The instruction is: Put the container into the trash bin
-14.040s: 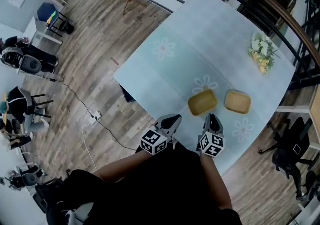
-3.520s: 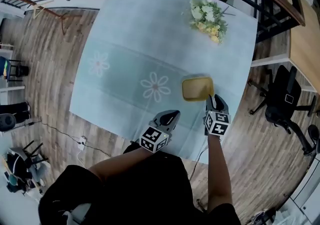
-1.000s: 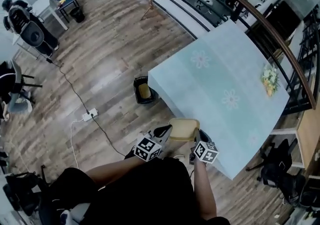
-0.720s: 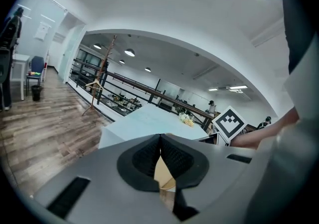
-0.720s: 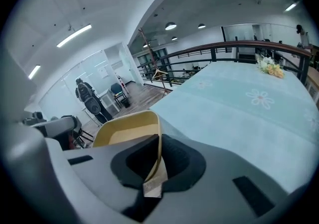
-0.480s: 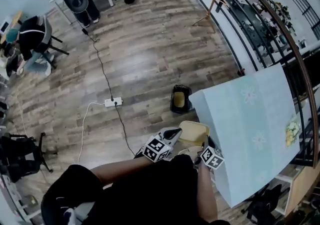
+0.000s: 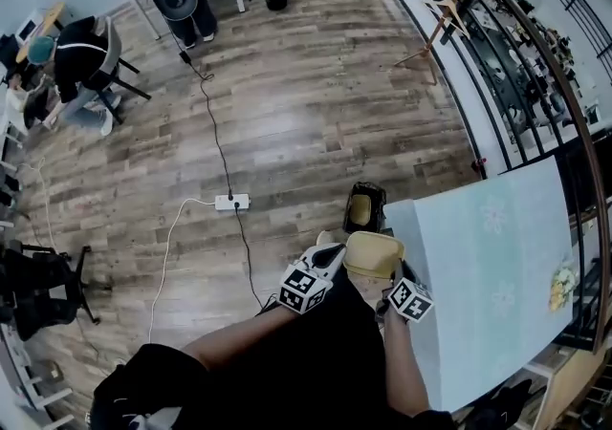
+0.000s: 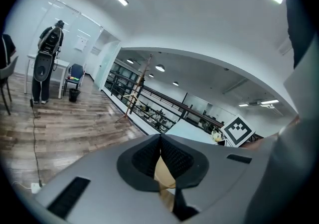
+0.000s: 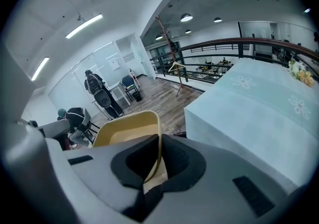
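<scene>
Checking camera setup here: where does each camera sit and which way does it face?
Head view: on the head, steeply down at floor, trash bin, table; arms, left claw, right claw show.
Left gripper view: on left claw, along its jaws toward a railing.
Right gripper view: on right claw, toward the table.
Shared: the yellow container both claws pinch.

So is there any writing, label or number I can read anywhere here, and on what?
No readable text.
The marker cubes carry only black-and-white square patterns, no letters.
The wall sheet is too small to read.
The container shows no print.
</scene>
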Tool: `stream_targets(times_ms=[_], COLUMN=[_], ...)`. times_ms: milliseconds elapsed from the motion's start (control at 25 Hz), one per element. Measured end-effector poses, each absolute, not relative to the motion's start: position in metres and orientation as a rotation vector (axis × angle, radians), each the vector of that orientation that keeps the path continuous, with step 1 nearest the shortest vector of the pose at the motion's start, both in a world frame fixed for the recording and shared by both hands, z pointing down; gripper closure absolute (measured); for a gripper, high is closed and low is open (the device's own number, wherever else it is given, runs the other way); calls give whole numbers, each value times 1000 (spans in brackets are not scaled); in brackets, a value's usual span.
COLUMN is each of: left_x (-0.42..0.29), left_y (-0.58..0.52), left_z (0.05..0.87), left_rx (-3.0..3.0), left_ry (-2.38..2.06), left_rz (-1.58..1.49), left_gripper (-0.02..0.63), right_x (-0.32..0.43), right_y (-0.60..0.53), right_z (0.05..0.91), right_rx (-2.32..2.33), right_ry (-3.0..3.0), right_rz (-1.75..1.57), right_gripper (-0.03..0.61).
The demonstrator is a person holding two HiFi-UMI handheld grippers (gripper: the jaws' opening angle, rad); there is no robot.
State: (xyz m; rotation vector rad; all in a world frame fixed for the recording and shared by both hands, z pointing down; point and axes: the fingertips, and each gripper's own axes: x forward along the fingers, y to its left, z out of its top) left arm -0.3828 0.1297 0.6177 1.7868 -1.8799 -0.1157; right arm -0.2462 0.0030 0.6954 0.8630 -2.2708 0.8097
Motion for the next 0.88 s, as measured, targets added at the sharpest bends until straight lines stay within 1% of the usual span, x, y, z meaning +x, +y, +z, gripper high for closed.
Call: stream_targets(times_ms=[280,440,600,760,880], left_x=[-457,-524,-587,-628,-649], left_y=[123,102,106,109,111], left_z=[634,620,607,598,590], left_rx=[1753,1815,1806,1784,1783], left_ry=[-1843,-1872,-1892,-1925,-1900], left_rz=[-148,-63,12,12,-42], left_gripper=[600,600,600,600,600], right_x=[-306,-352,-397,-423,-432], right_y=[-6,-20,-24,-30,-27], right_z=[717,728,732,725,714], right_rx=[825,847,889,905,939], right_ry=[-2227,-2199,-2172,-2177,-2176], right_rz=[836,913,984,987,1001], right_gripper=[535,535,535,535,535])
